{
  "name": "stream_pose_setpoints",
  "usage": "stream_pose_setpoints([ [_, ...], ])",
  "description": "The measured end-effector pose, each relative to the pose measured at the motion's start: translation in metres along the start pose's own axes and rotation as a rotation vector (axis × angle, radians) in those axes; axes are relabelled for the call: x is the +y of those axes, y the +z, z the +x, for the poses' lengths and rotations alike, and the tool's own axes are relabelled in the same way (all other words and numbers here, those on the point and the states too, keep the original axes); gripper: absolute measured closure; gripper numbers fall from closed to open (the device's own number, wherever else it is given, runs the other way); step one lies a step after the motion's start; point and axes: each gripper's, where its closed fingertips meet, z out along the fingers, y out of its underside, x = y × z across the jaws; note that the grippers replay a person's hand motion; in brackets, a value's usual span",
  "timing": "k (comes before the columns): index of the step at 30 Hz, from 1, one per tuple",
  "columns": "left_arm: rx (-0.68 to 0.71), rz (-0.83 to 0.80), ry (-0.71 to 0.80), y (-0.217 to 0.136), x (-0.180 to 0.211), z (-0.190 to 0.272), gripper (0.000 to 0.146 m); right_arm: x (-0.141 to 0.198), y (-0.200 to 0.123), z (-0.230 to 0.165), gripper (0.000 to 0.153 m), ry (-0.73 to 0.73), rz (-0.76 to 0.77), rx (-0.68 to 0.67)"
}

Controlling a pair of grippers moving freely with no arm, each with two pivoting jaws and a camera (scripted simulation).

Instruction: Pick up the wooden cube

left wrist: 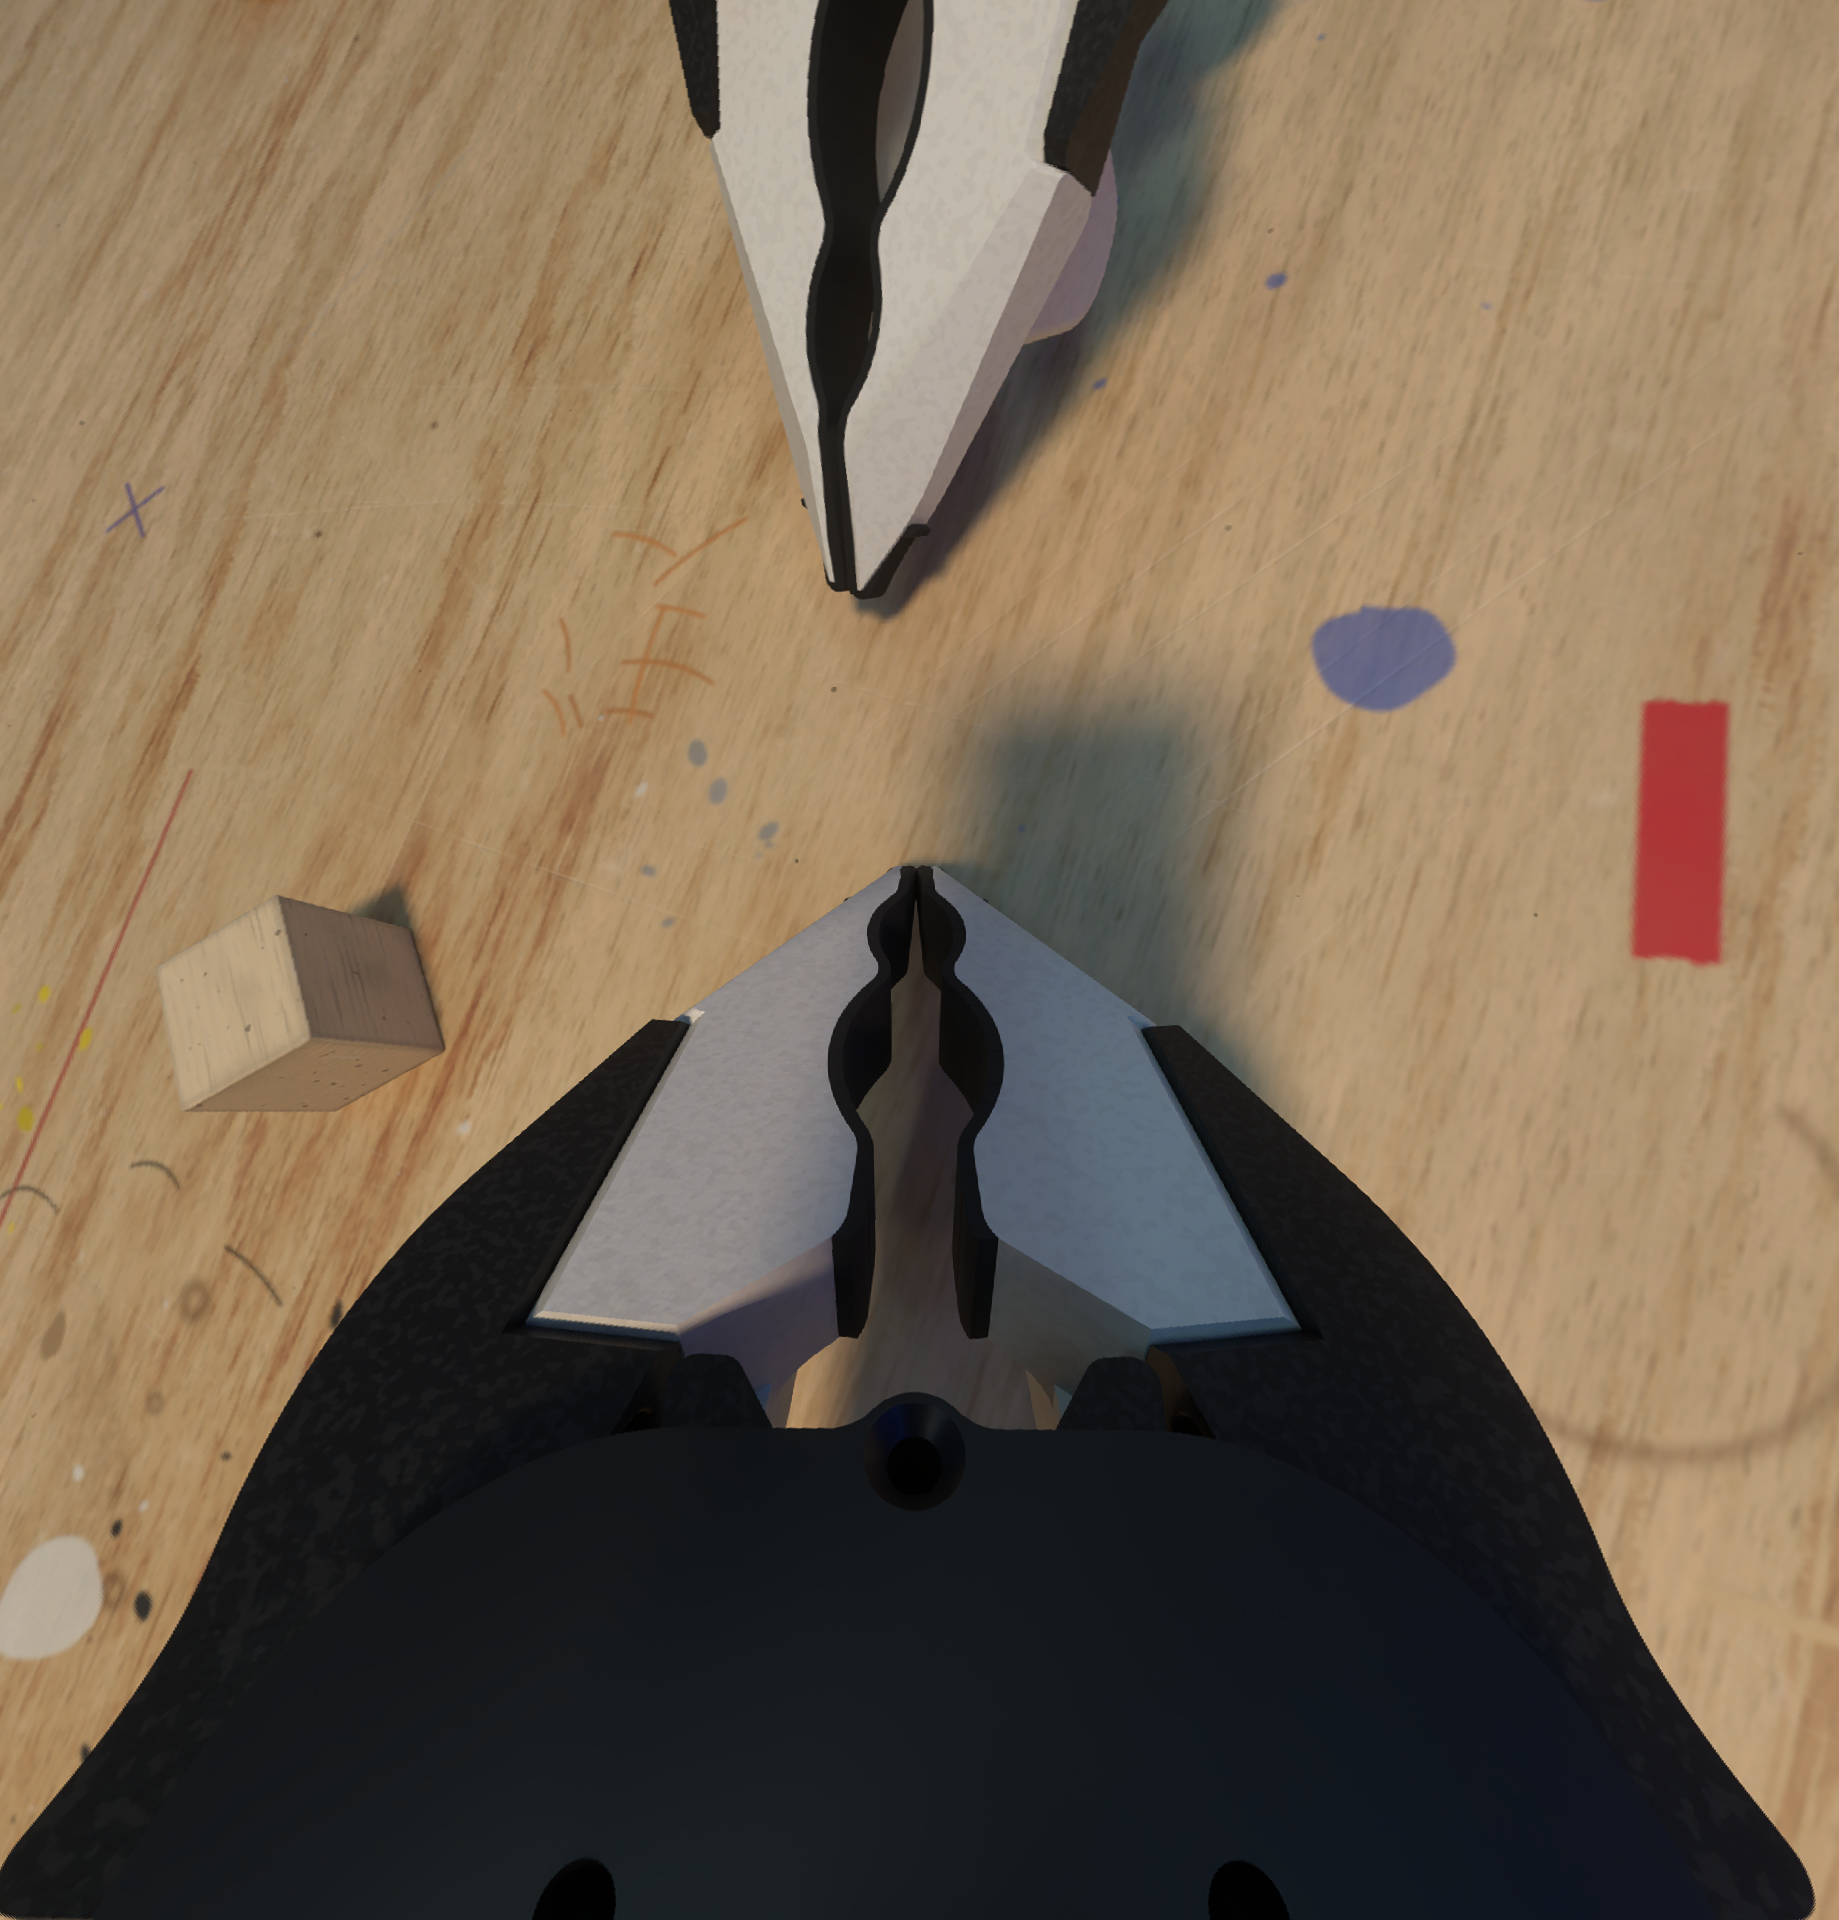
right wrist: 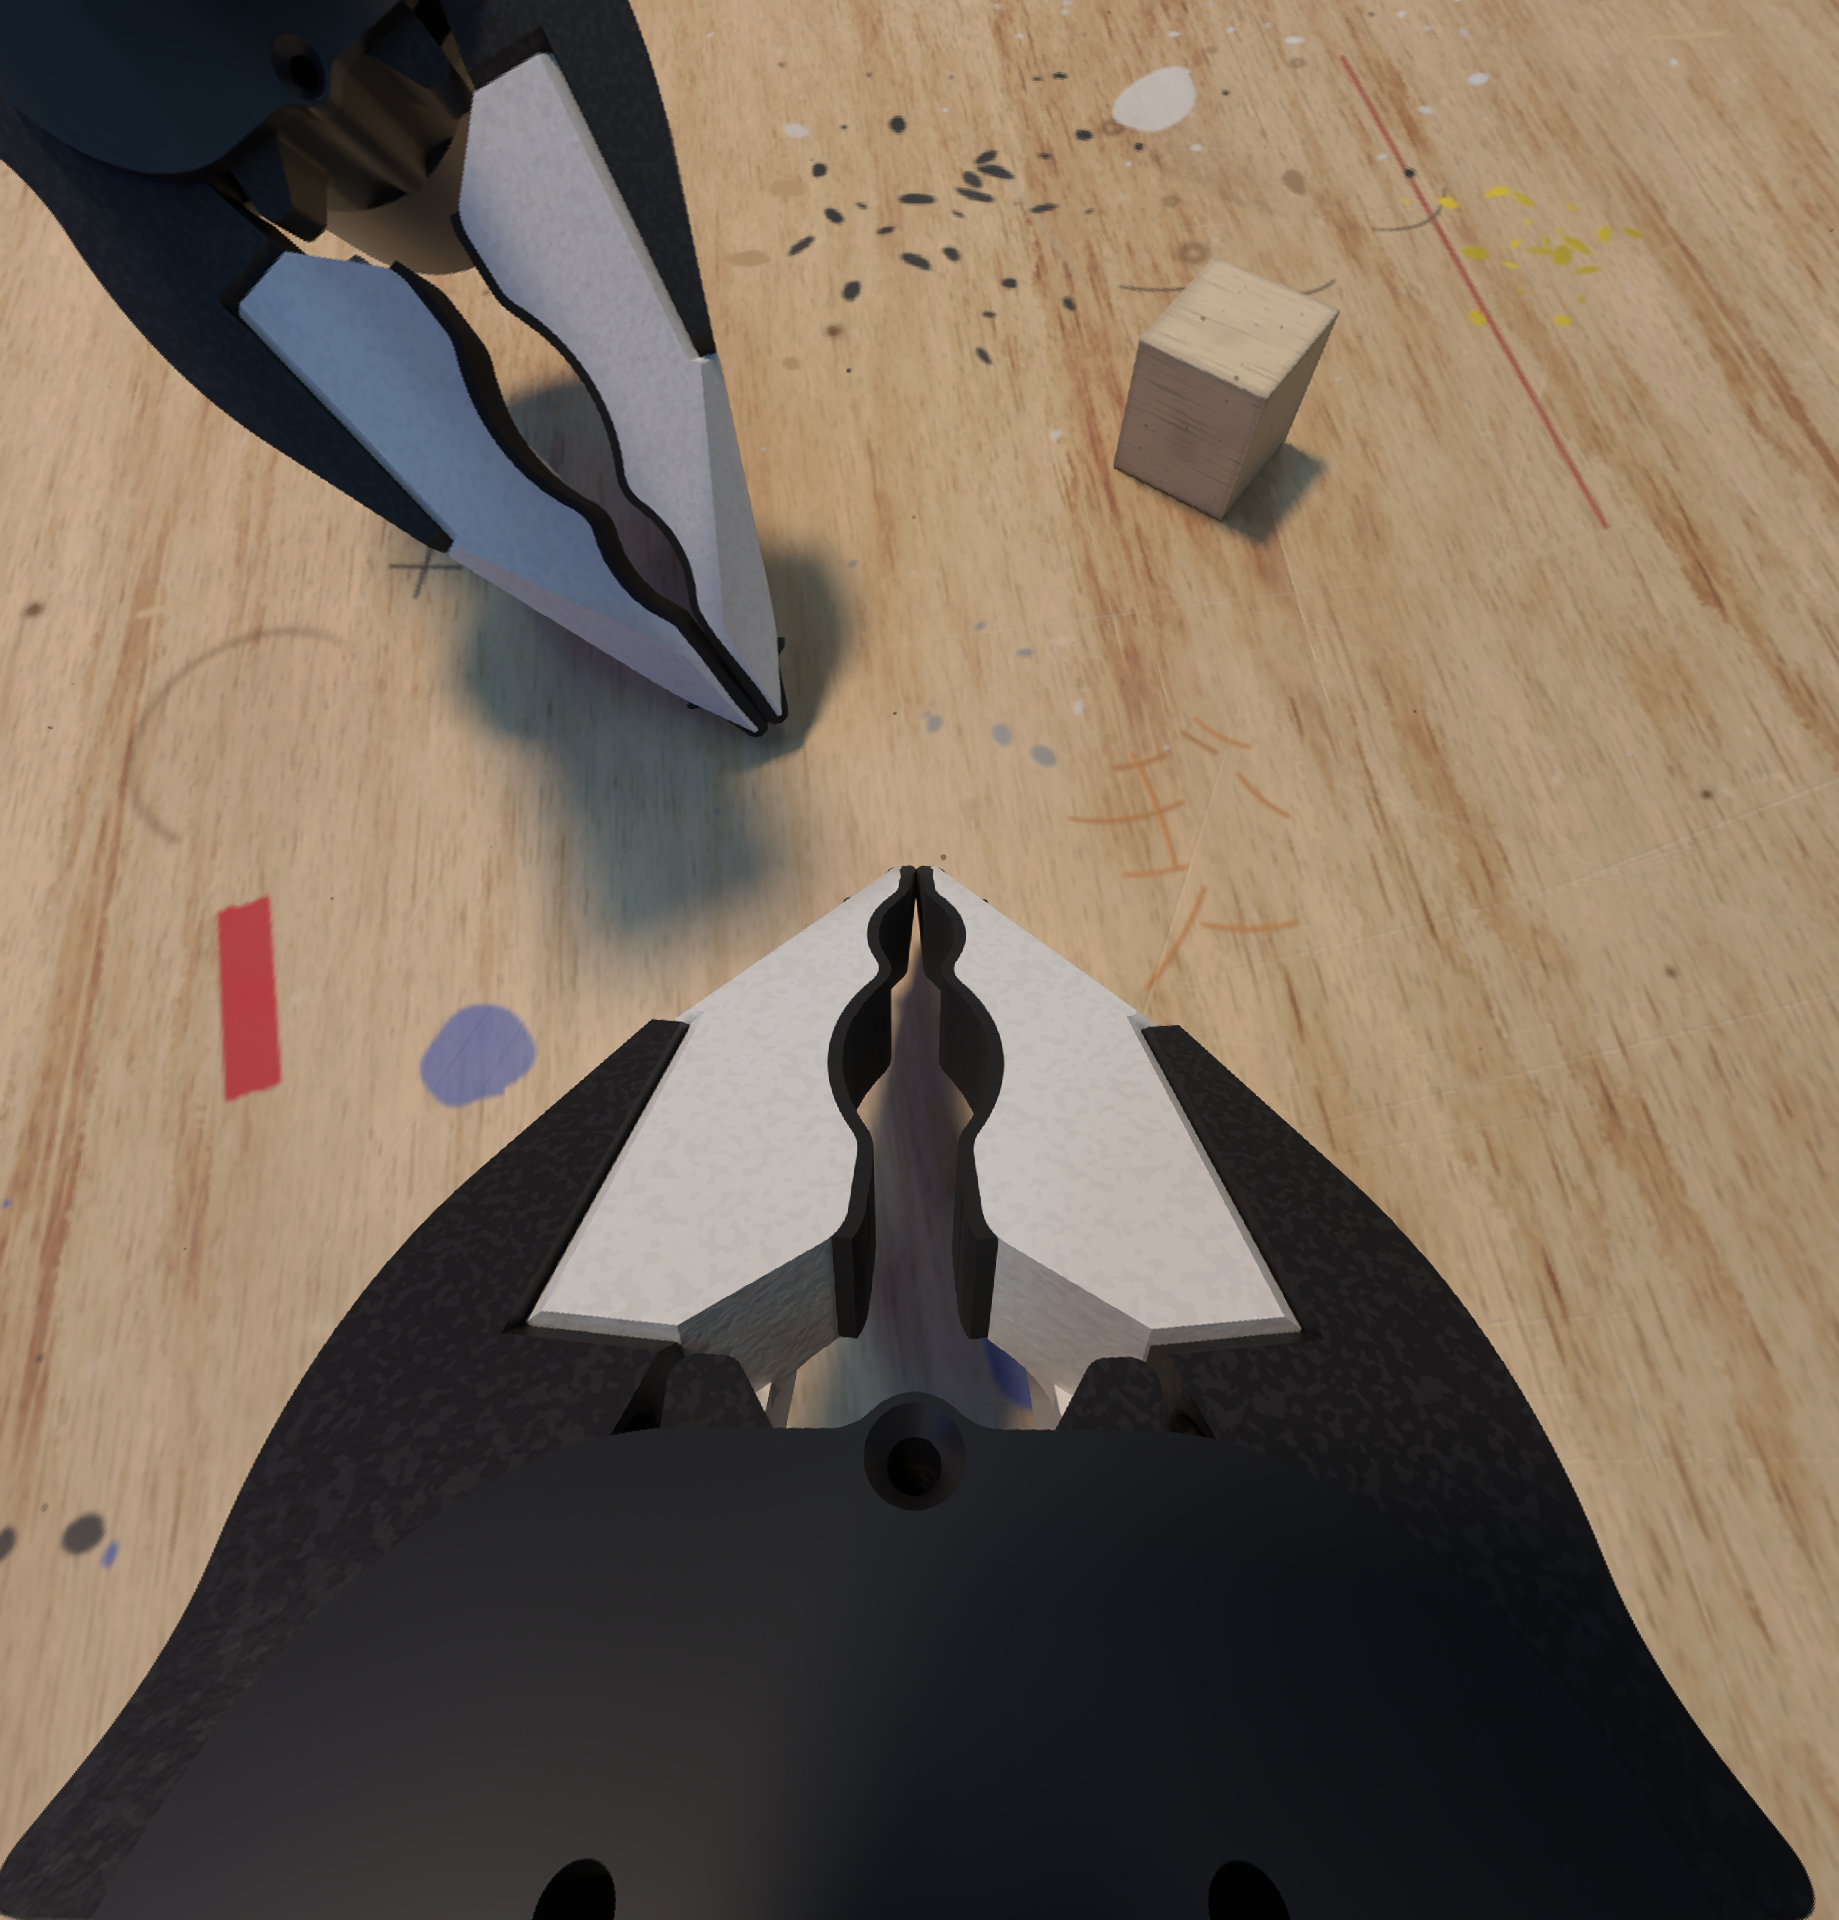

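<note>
A pale wooden cube (left wrist: 297,1006) rests on the wooden table, to the left of my left gripper (left wrist: 916,873). That gripper is shut and empty, its tips just above the table. In the right wrist view the cube (right wrist: 1224,387) stands ahead and to the right of my right gripper (right wrist: 916,873), which is also shut and empty. Each gripper shows in the other's view: the right gripper (left wrist: 850,584) ahead with its tips near the table, the left gripper (right wrist: 767,719) ahead to the left. Neither touches the cube.
The table bears a red tape strip (left wrist: 1680,831), a blue paint blot (left wrist: 1382,657), a white blot (left wrist: 47,1597), orange scribbles (left wrist: 645,634) and a thin red line (left wrist: 84,1029). Dark specks (right wrist: 925,218) lie beyond the cube.
</note>
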Motion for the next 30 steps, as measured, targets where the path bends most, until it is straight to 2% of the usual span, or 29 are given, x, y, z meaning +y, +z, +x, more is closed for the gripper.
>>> stream_pose_setpoints([
  [4,-0.024,-0.012,0.002,-0.002,0.002,-0.006,0.146,0.003,0.001,0.008,0.153,0.008,-0.018,0.046],
  [7,-0.117,0.005,-0.095,-0.009,0.004,-0.030,0.142,0.004,-0.002,0.025,0.153,0.024,-0.016,0.154],
  [11,-0.269,0.058,-0.292,-0.020,0.013,-0.075,0.121,0.010,-0.004,0.041,0.153,0.110,-0.013,0.210],
  [13,-0.355,0.062,-0.351,-0.022,0.023,-0.096,0.108,0.016,-0.003,0.046,0.153,0.151,-0.034,0.223],
  [15,-0.404,0.046,-0.378,-0.019,0.032,-0.110,0.102,0.019,-0.002,0.048,0.153,0.179,-0.049,0.219],
  [17,-0.392,0.017,-0.402,-0.013,0.037,-0.117,0.098,0.019,-0.001,0.047,0.153,0.184,-0.044,0.198],
  [20,-0.340,0.064,-0.427,-0.007,0.028,-0.121,0.094,0.017,0.000,0.044,0.150,0.202,-0.040,0.173],
  [27,-0.249,0.006,-0.375,0.006,0.035,-0.130,0.085,0.016,0.001,0.042,0.145,0.218,-0.034,0.156],
  [30,-0.254,0.010,-0.372,0.006,0.038,-0.139,0.083,0.016,0.001,0.042,0.145,0.226,-0.032,0.149],
])
